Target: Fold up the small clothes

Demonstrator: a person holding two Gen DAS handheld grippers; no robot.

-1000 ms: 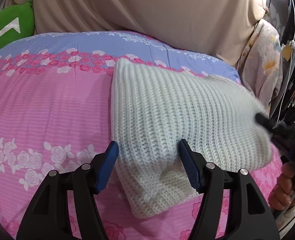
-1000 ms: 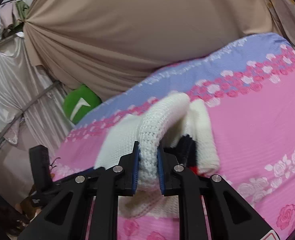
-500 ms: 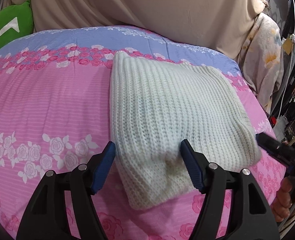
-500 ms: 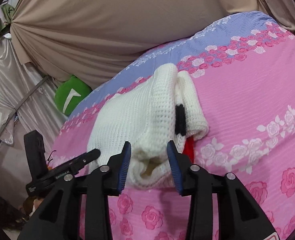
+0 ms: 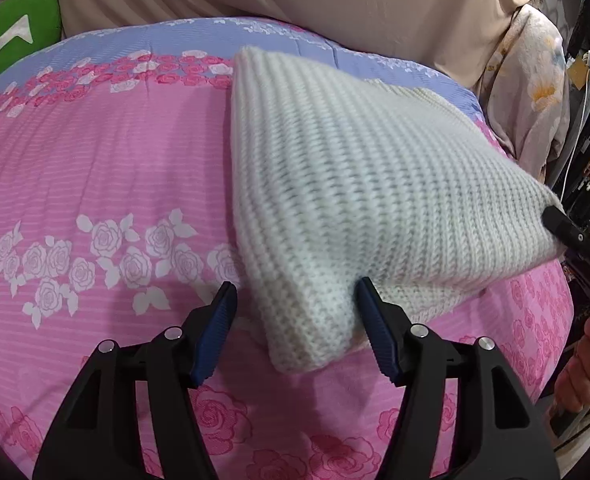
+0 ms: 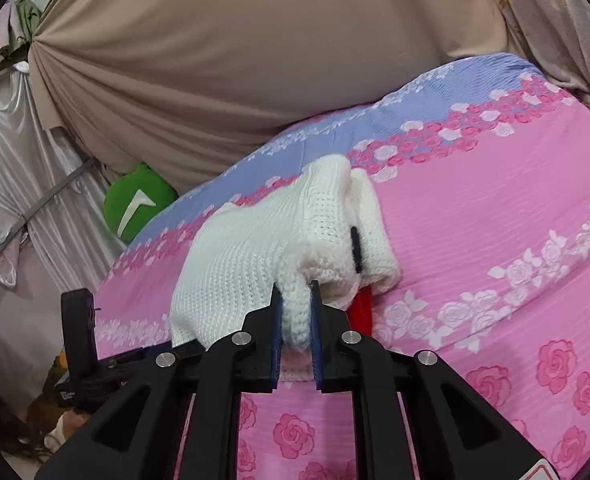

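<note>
A folded white knit garment lies on the pink rose-print bedspread. My left gripper is open, its blue pads on either side of the garment's near corner, which sits between them. In the right wrist view the same garment shows a red patch and a black mark at its near right edge. My right gripper is shut on a fold of the knit at its near edge and lifts it slightly. The right gripper's tip shows at the garment's right corner in the left wrist view.
A green cushion lies at the bed's far left corner, also in the right wrist view. Beige curtains hang behind the bed. A floral cloth and clutter stand past the bed's right edge.
My right gripper was shut on the knit, opened half a second ago, and has now shut on a fold again. The garment's right side has lifted. My left gripper stays open at the near corner.
</note>
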